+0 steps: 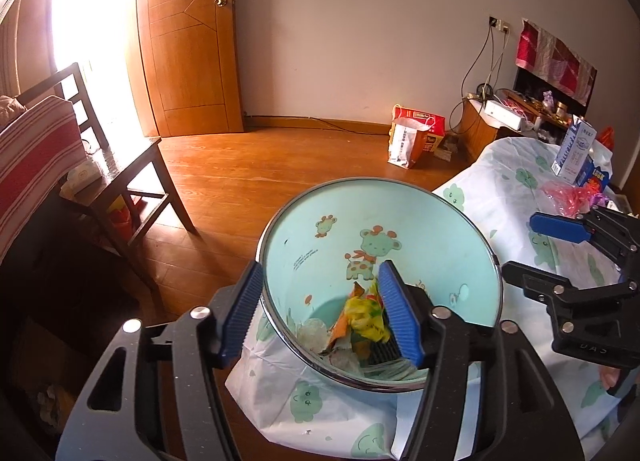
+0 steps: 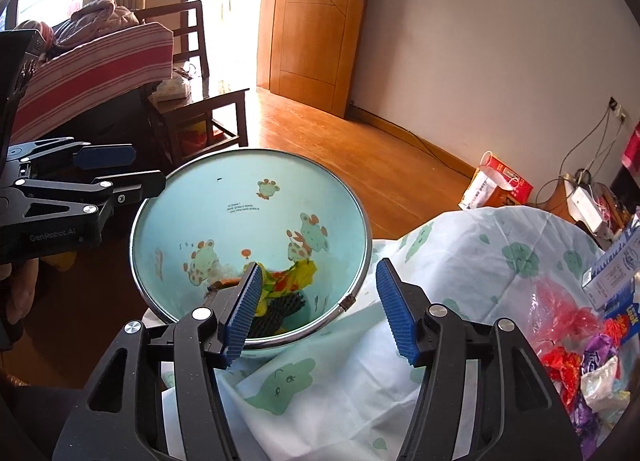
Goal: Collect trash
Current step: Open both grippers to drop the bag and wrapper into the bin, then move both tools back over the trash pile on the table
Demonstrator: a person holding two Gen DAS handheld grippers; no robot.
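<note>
Left wrist view: left claw (image 1: 320, 311) standing wide open, its fingers (image 1: 244, 309) straddling the near rim of the bin (image 1: 400, 221), one outside the wall and one inside the mouth; whether either is touching the rim cannot be told. Bin: pale blue, cartoon giraffes, metal rim, sitting beside the tabletop (image 1: 500, 181) with its patterned cloth. Inside, at the bottom: yellow wrapper (image 1: 366, 315) lying among other crumpled scraps. Right claw (image 1: 532, 249) hanging open at the bin's right, over the cloth, holding nothing. Milk carton (image 1: 574, 151) standing upright at the far end.

Right wrist view: right claw (image 2: 320, 309) gaping wide, empty, one finger over the bin (image 2: 248, 197) mouth, the other above the cloth. Wrapper pile (image 2: 580, 349) lying on the tabletop at right. Left claw (image 2: 120, 169) hovering open at the bin's left rim.
</note>
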